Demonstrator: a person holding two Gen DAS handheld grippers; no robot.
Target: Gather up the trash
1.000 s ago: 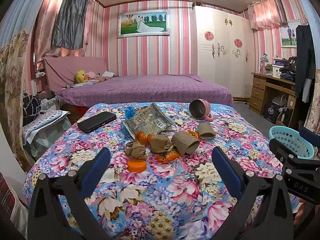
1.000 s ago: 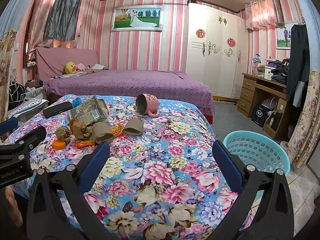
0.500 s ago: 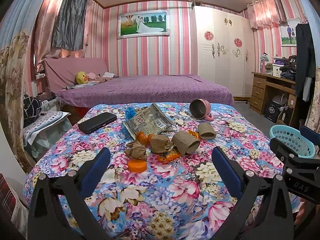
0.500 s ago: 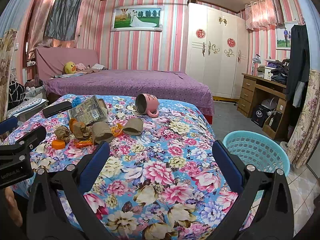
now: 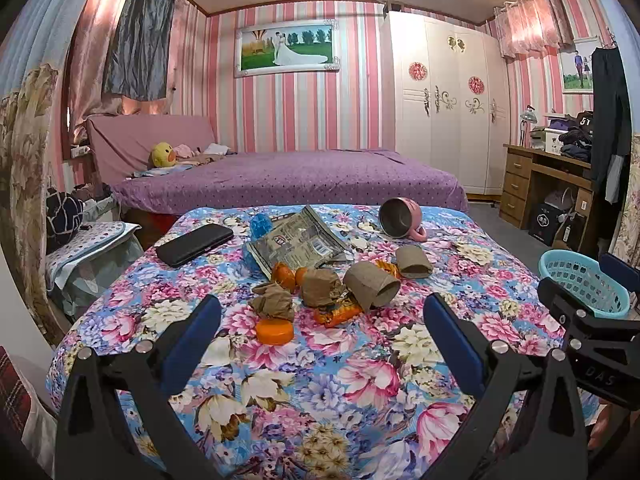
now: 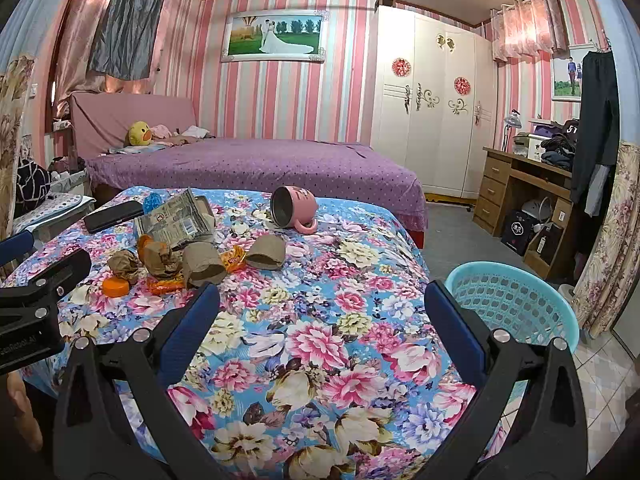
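Both empty & spread wide, left gripper (image 5: 322,334) w/ trash pile (image 5: 320,292) just ahead, right gripper (image 6: 322,322) w/ basket (image 6: 516,300) just off its right finger; risk: grabbing tablecloth (image 5: 360,380) w/ crumpled paper (image 5: 276,300), or rolling cardboard tube (image 5: 372,284) away.

The surface (image 5: 360,392) wears a blue cloth printed with pink and white flowers and fills the lower half of both views. A black case (image 5: 195,244) lies at its upper left in the left-wrist view. Beside that sit a blue crinkled wrapper (image 5: 260,225) and a flattened grey foil packet (image 5: 298,240). Toward the middle lies a cluster: crumpled brown paper (image 5: 274,300), an orange lid (image 5: 274,331), an orange wrapper (image 5: 338,313) and a cardboard tube (image 5: 372,285) on its side. A second tube (image 5: 414,261) lies just right of the cluster. A pink mug (image 5: 400,219) rests tipped over at the upper right.
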